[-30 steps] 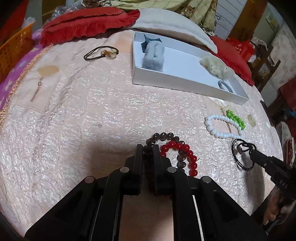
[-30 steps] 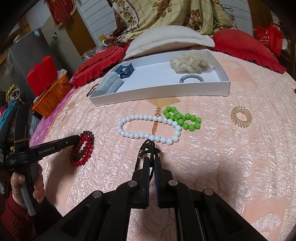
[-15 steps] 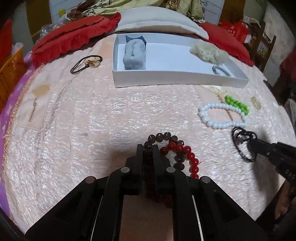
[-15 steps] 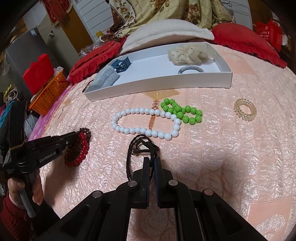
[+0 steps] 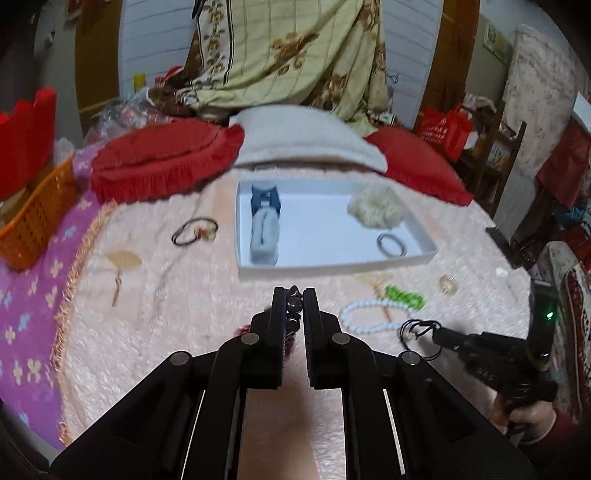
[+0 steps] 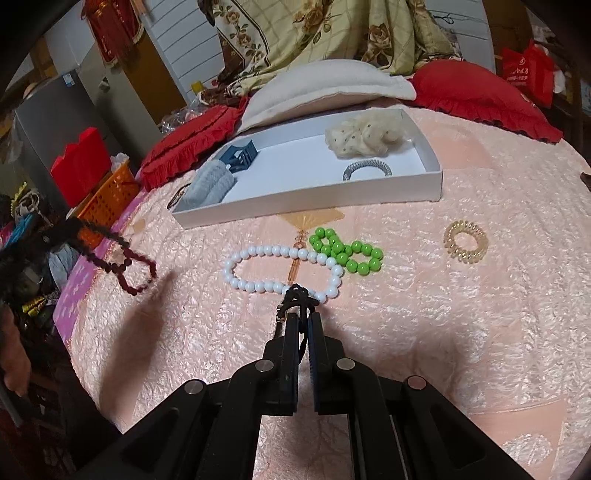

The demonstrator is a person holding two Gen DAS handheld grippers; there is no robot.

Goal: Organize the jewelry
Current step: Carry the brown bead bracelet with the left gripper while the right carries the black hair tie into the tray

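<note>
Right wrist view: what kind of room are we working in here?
Most likely a bedroom: the work surface is a bed with a pink quilted bedspread, red frilled pillows sit at its head, and a floral blanket is piled behind.

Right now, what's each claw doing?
Left claw: closed on the dark bead bracelet, lifted off the bed.
Right claw: closed on the black cord.

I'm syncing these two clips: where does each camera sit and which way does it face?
Left wrist: on the left gripper, looking along the bed at the white tray; the right gripper shows, pinching a black cord.
Right wrist: on the right gripper, facing the same tray; the left gripper, blurred, dangles a dark bead bracelet.
Shared: tray, white bead bracelet.
</note>
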